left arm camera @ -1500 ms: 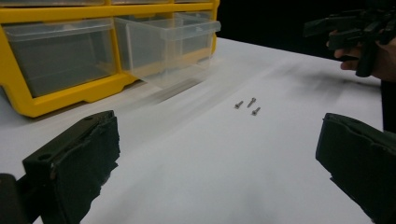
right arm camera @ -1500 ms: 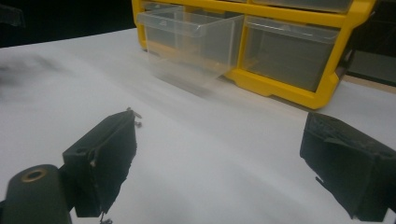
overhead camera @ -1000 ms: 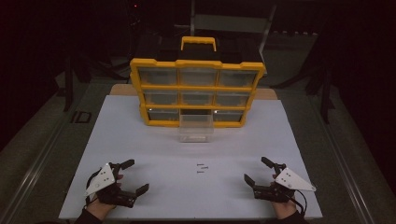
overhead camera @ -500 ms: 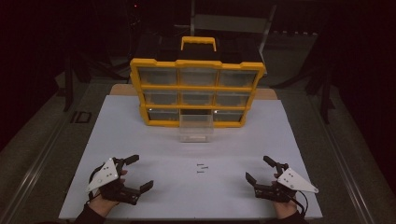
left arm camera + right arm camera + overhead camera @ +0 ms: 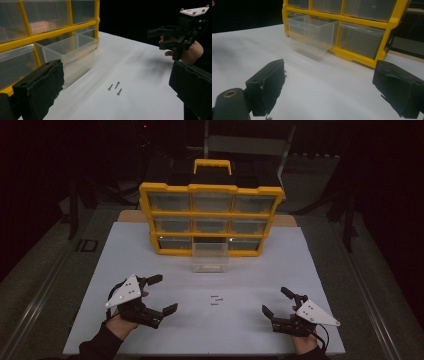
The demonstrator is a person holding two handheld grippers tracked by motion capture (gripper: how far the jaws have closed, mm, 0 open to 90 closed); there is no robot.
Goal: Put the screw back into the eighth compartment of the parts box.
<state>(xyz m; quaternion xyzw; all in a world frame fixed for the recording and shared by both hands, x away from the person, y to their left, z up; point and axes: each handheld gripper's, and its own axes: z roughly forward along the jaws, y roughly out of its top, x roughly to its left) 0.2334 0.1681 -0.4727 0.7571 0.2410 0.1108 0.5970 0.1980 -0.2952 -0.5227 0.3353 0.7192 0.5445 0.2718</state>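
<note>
Lying between two open tools: three screws [image 5: 215, 300].

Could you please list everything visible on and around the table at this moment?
Yellow plastic drawer cabinet: one, yellow frame with clear drawers and a top handle, far middle of the table.
Clear plastic drawer: one, transparent, pulled out of the bottom row, in front of the cabinet.
Small metal screws: three, silvery, lying loose on the table between the grippers.
White table top: one, white, under everything.
Left gripper: one, black with a grey plate, near left, jaws apart.
Right gripper: one, black with a grey plate, near right, jaws apart.
</note>
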